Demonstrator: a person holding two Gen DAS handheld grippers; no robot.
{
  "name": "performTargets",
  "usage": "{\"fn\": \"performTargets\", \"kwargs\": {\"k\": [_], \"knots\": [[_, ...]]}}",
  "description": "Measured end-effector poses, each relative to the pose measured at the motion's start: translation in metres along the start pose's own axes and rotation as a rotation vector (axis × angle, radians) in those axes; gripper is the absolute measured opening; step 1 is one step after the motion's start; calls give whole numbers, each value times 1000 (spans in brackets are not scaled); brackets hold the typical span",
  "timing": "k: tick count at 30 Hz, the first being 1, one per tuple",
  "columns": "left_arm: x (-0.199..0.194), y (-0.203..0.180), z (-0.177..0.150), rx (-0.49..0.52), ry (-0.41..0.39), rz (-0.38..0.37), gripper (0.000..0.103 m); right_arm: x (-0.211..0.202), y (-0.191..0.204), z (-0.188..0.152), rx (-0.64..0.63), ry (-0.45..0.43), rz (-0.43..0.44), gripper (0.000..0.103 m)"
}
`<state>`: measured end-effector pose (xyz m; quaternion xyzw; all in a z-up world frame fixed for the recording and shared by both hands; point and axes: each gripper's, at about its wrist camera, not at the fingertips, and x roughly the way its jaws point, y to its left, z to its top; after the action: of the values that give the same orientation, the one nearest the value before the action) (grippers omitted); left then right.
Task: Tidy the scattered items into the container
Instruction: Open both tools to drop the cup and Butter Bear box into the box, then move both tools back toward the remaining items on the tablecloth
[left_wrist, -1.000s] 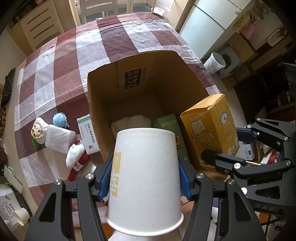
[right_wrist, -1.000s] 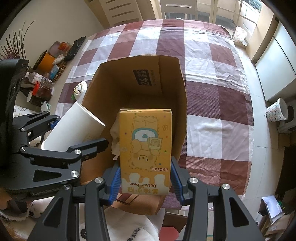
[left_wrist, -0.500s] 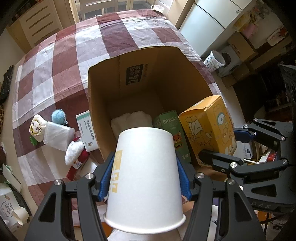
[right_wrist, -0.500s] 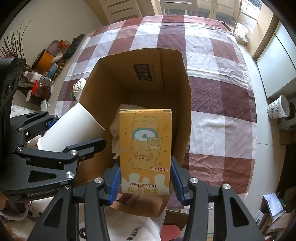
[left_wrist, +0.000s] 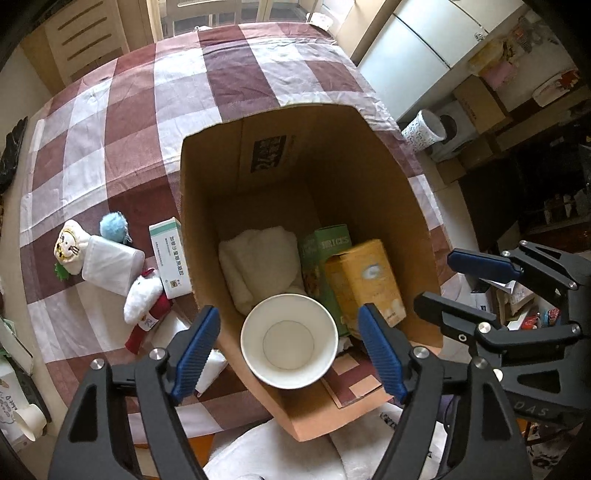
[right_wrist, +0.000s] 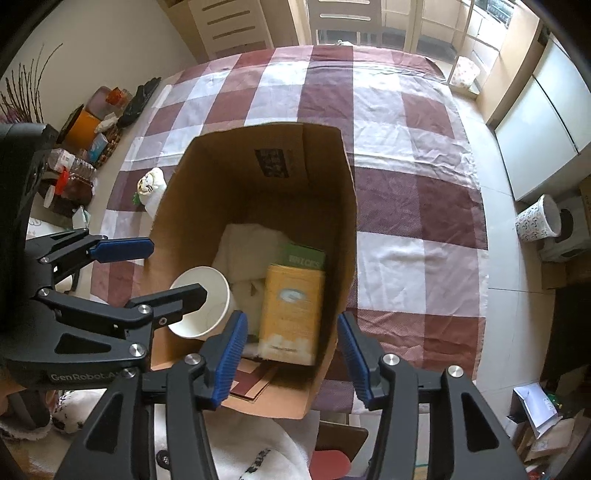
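Dropped since a second ago: cup (left_wrist: 289, 341) and yellow box (left_wrist: 364, 282), both out of the grips and down inside the carton (left_wrist: 388, 177). Left gripper (left_wrist: 289, 347) hangs above the carton's near end, jaws opening and wide apart, nothing pressed between the blue pads, cup mouth-up below and clear of both fingers. Right gripper (right_wrist: 291, 354) likewise over the near wall, jaws opening, pads apart and bare, yellow box below them, blurred as if not yet settled. Inside too: a white cloth (left_wrist: 258, 266) against the left wall and a green box (left_wrist: 321, 251) behind the yellow one. Outside, left of the carton on the checked cloth (left_wrist: 129, 122): a white packet (left_wrist: 170, 258), a plush bottle (left_wrist: 92, 258), a blue pompom (left_wrist: 113, 225) and a red-and-white plush (left_wrist: 146, 302), so roughly half the tidying judged left. Risks from here: cup lying loose and light, likely to tip or get crushed if the next item lands on it; yellow box leaning and apt to topple onto the cup; a finger catching the carton's near rim on withdrawal and dragging the carton toward the table edge; both grippers close together, so a careless swing toward the left-hand items could knock one against the other.
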<state>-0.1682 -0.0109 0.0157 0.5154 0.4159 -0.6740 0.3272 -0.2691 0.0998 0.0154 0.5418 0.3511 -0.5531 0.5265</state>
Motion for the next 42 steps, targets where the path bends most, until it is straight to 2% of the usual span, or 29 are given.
{"fn": "performTargets", "kwargs": {"k": [10,17,20,24,31,38,42], "knots": [[-18,9,-5,6,-31,31,80,-8,15,1,-6,-13,-1,53],[-34,35,-18,-27,-62,37,81,-12,44,5,-40,-20,16,53],[-44,59,-26,-63,-87,61,85,-12,63,8,-70,-24,29,53],[-55,102,-35,-133,-112,108,85,-8,92,15,-119,-19,62,53],[-61,179,-51,-259,-117,170,85,7,147,27,-208,6,126,53],[-43,238,-48,-326,-104,192,85,34,191,47,-234,14,232,54],[-21,267,-35,-351,-91,198,85,65,209,61,-177,42,261,58]]}}
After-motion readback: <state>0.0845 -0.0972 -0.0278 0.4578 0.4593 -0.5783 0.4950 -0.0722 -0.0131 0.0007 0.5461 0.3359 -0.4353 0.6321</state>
